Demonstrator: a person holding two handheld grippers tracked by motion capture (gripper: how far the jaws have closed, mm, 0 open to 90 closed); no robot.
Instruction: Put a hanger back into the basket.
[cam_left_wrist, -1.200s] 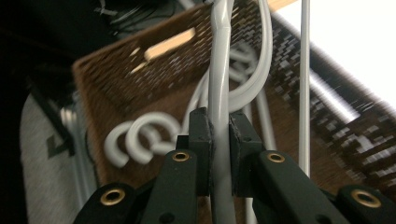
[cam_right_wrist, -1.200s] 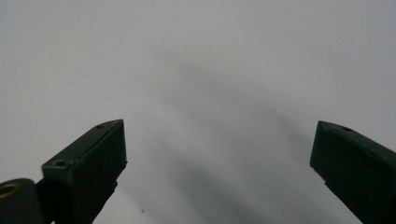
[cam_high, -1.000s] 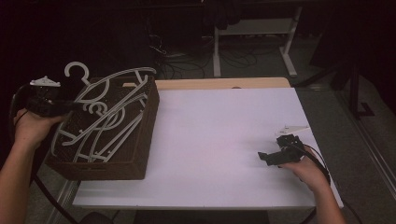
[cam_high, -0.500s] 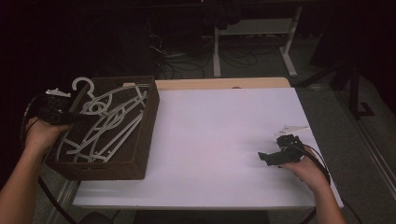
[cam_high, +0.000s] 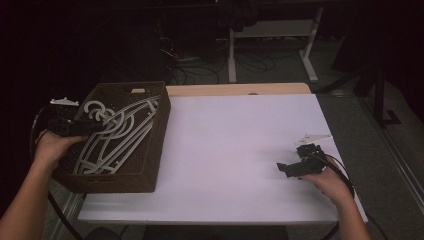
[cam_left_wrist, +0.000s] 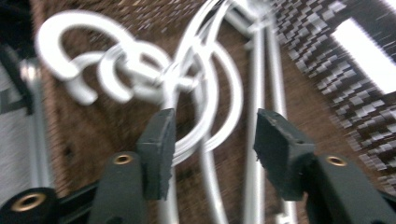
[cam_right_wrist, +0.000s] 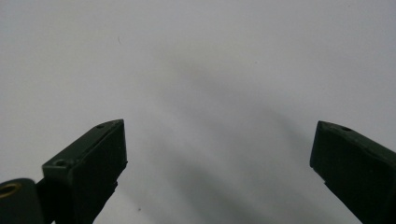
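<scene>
Since the earlier frames the left gripper (cam_high: 92, 127) has come down with the white plastic hangers (cam_high: 117, 137), which a second ago stood lifted above the basket's rim and now lie flat inside the dark brown woven basket (cam_high: 150, 150). Its fingers (cam_left_wrist: 159, 149) have just been opening: in the left gripper view they stand partly spread, and the curved white necks of the hangers (cam_left_wrist: 205, 107) run between them, with the left finger at or very close to a strand and the right finger clear of them. The pads do not pinch anything. The hooks of the hangers bunch together just beyond the fingertips, toward the basket's left wall.

The right gripper (cam_high: 287, 169) rests low over the tabletop near its right front corner, well apart from the basket. In the right gripper view its fingers (cam_right_wrist: 91, 163) are spread wide with bare white surface between them; they hold nothing.

The tabletop (cam_high: 235, 150) is white, with a strip of pale wood (cam_high: 240, 89) along its far edge. The basket sits at its left end, overhanging the left edge a little. Beyond the tabletop the room is dark: a floor with loose cables (cam_high: 190, 62) and the white legs of another table frame (cam_high: 232, 55) show at the back.
</scene>
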